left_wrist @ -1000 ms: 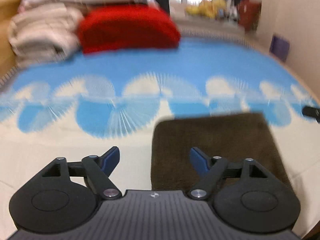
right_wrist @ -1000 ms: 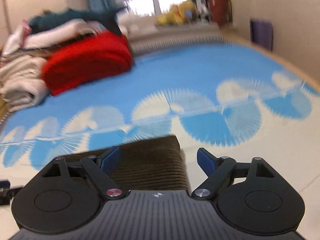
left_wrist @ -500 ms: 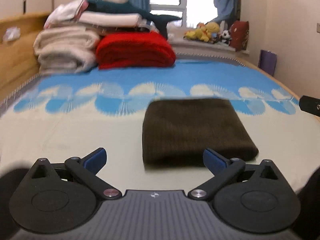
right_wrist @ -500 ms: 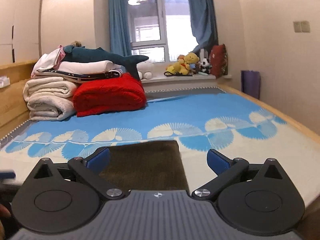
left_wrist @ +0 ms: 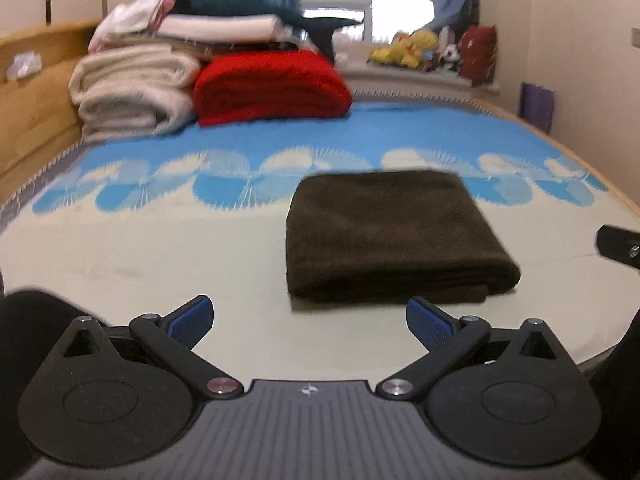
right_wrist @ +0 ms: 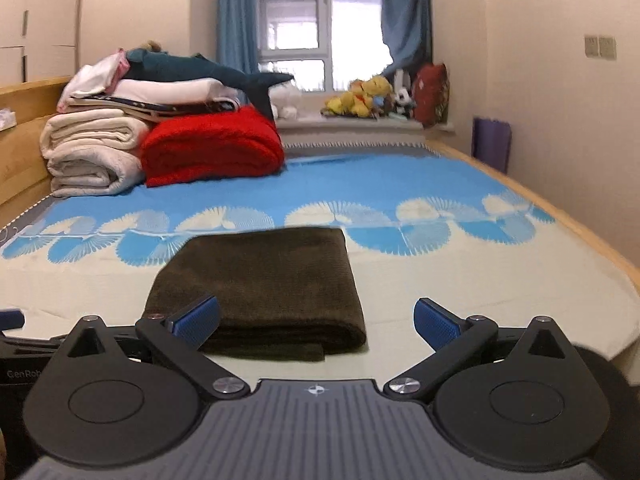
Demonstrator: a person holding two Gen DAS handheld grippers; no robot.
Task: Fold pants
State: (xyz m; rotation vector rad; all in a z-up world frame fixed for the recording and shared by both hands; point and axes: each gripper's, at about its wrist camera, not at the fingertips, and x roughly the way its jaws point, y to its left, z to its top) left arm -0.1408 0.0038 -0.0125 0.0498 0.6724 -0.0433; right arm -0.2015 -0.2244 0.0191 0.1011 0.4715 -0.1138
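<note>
The dark brown pants (left_wrist: pixel 392 232) lie folded into a thick flat rectangle on the cream and blue bedspread (left_wrist: pixel 160 248). They also show in the right wrist view (right_wrist: pixel 264 280). My left gripper (left_wrist: pixel 310 320) is open and empty, held back from the pants' near edge. My right gripper (right_wrist: pixel 316 322) is open and empty, above the near edge of the bed, with the pants just ahead to the left. A black part of the right gripper shows at the far right of the left wrist view (left_wrist: pixel 618 244).
Folded cream blankets (right_wrist: pixel 92 156), a red blanket (right_wrist: pixel 212 146) and a plush shark (right_wrist: pixel 200 72) are stacked at the head of the bed. A wooden headboard (left_wrist: pixel 36 96) is on the left. Plush toys (right_wrist: pixel 368 96) sit on the windowsill. A wall runs along the right.
Both grippers have pulled back and risen away from the folded pants, and their fingers have opened wider. The pants lie still.
</note>
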